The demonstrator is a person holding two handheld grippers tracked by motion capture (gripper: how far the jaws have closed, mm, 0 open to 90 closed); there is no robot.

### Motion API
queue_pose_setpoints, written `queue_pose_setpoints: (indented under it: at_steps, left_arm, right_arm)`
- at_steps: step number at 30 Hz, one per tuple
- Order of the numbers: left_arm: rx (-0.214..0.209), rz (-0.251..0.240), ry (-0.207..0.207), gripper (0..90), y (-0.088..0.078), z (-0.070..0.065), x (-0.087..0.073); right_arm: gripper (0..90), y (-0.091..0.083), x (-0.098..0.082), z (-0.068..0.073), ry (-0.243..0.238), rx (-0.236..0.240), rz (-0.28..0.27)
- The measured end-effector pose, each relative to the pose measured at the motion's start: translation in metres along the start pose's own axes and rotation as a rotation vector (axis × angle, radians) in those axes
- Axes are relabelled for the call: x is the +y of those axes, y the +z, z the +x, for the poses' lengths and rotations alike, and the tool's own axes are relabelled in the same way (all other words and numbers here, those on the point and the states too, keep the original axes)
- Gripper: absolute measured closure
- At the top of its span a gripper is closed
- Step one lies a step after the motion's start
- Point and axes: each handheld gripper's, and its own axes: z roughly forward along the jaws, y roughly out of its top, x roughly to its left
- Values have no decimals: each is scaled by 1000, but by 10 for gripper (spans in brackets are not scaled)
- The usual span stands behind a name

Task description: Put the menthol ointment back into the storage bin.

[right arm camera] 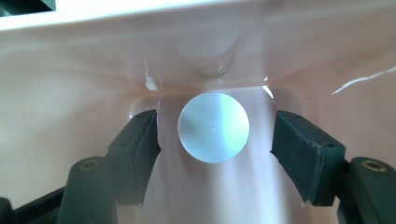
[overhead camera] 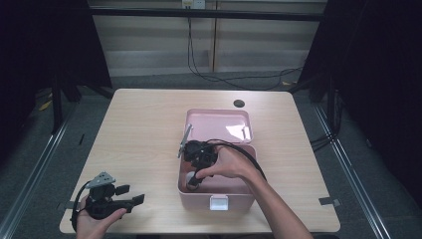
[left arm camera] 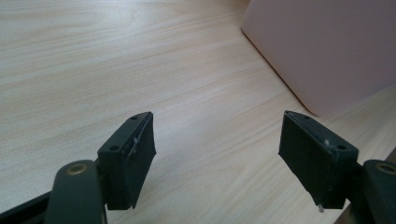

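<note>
A pink box (overhead camera: 217, 200) with its lid (overhead camera: 219, 125) tipped back stands at the table's middle front. My right gripper (overhead camera: 193, 182) reaches down into it at the left front corner. In the right gripper view its jaws are open, one on each side of a round white cap or lid (right arm camera: 213, 127) standing on the pink floor (right arm camera: 70, 135), with small gaps both sides. My left gripper (overhead camera: 133, 194) rests near the table's front left corner, held by a hand, jaws open over bare wood (left arm camera: 93, 70). The box wall (left arm camera: 327, 46) shows at its upper right.
The light wooden table (overhead camera: 139, 129) has a dark round hole (overhead camera: 239, 103) near its far edge. Black cables (overhead camera: 219, 77) run on the floor behind. A white latch (overhead camera: 219, 202) sits on the box front. Dark curtains flank both sides.
</note>
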Motion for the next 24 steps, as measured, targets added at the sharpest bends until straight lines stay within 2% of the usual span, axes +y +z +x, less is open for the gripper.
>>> queue_pose_setpoints:
  at_steps: [9, 19, 24]
  left_arm:
    - [0, -3, -7, 267, 0, 0, 0]
    - [0, -5, -11, 267, 0, 0, -1]
    - [2, -2, -8, 268, 0, 1, 0]
  right_arm:
    - [293, -12, -7, 2, 13, -24, -48]
    - [285, -33, -22, 7, 73, -58, -147]
    - [282, -45, -35, 10, 92, -93, -182]
